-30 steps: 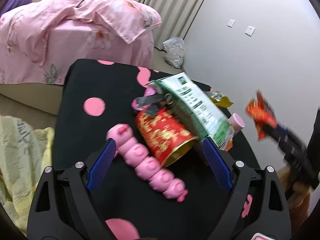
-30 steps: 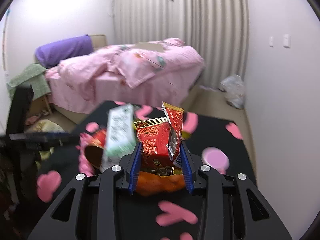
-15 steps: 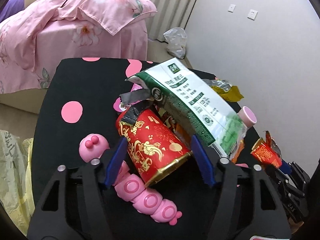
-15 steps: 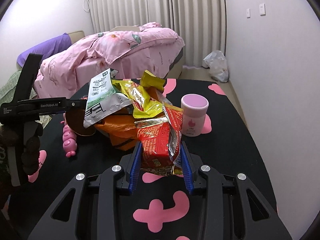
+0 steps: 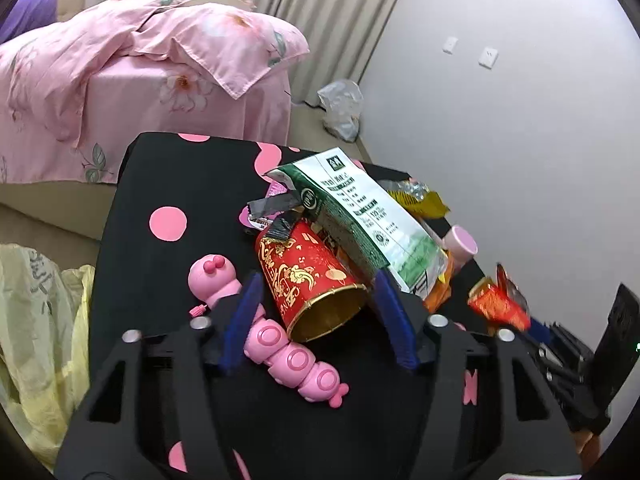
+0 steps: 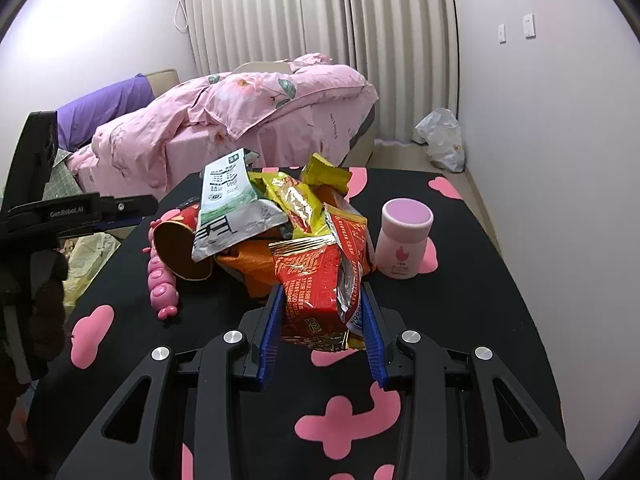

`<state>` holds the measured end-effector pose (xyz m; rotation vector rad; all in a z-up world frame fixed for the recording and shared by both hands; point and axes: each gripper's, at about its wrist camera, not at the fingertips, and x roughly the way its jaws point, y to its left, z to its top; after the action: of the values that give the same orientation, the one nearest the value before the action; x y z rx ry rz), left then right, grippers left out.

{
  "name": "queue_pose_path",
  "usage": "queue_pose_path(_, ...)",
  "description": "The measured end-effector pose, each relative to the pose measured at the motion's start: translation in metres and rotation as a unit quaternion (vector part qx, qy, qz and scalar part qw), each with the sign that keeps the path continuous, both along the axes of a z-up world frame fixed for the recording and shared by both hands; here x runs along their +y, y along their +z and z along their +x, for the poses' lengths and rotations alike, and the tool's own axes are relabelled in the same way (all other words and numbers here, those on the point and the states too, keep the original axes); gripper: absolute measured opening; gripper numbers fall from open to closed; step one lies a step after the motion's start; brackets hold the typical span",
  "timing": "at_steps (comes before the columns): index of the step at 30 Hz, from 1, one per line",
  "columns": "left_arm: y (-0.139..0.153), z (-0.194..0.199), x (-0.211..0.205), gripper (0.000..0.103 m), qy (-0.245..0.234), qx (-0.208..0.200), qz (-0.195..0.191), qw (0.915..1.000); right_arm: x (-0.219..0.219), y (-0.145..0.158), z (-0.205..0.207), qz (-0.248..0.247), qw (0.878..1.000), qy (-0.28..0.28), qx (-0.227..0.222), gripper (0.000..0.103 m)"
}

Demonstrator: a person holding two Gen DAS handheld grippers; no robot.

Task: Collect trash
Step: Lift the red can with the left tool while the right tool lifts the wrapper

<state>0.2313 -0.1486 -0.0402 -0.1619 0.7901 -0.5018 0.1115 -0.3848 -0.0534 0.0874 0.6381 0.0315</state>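
A heap of trash lies on the black table (image 5: 168, 184): a red paper cup (image 5: 308, 280) on its side, a green-white wrapper (image 5: 360, 216) over it, and yellow (image 6: 296, 196) and orange wrappers. My left gripper (image 5: 318, 300) is open, its blue fingers either side of the cup's mouth, not touching. My right gripper (image 6: 322, 312) is shut on a red snack wrapper (image 6: 316, 288), held at the heap's near edge; it also shows in the left wrist view (image 5: 496, 304).
A pink caterpillar toy (image 5: 280, 340) lies beside the cup, under the left finger. A pink-capped bottle (image 6: 404, 240) stands right of the heap. A yellow bag (image 5: 36, 320) hangs left of the table. A pink bed (image 5: 140, 80) stands behind.
The left gripper moved forward and its fingers now flank the red cup. The right gripper carried the red wrapper in to the heap.
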Motion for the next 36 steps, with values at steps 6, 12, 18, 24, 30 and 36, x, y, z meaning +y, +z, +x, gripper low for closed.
queue_pose_path(6, -0.016, 0.021, -0.012, 0.057, 0.01, 0.011, 0.03, 0.9994, -0.004, -0.004, -0.007, 0.001, 1.0, -0.005, 0.005, 0.036)
queue_pose_path(12, -0.029, 0.03, -0.029, 0.06, 0.0, 0.033, 0.045, 0.9984, -0.011, -0.011, -0.007, 0.017, 1.0, -0.009, 0.016, 0.036)
queue_pose_path(18, -0.025, 0.014, -0.024, 0.053, -0.01, 0.037, 0.039, 0.9985, -0.009, -0.01, -0.008, 0.014, 1.0, -0.008, 0.017, 0.036)
queue_pose_path(24, -0.007, -0.018, -0.004, 0.052, -0.02, 0.026, 0.03, 0.999, -0.007, 0.002, -0.01, 0.004, 1.0, -0.009, 0.012, 0.036)
queue_pose_path(30, -0.001, -0.047, 0.009, 0.052, -0.028, 0.021, 0.022, 0.9991, -0.004, 0.014, -0.015, -0.01, 1.0, -0.008, 0.004, 0.036)
queue_pose_path(36, -0.001, -0.057, 0.012, 0.052, -0.033, 0.022, 0.013, 0.9991, -0.008, 0.017, -0.019, -0.007, 1.0, -0.014, -0.005, 0.036)
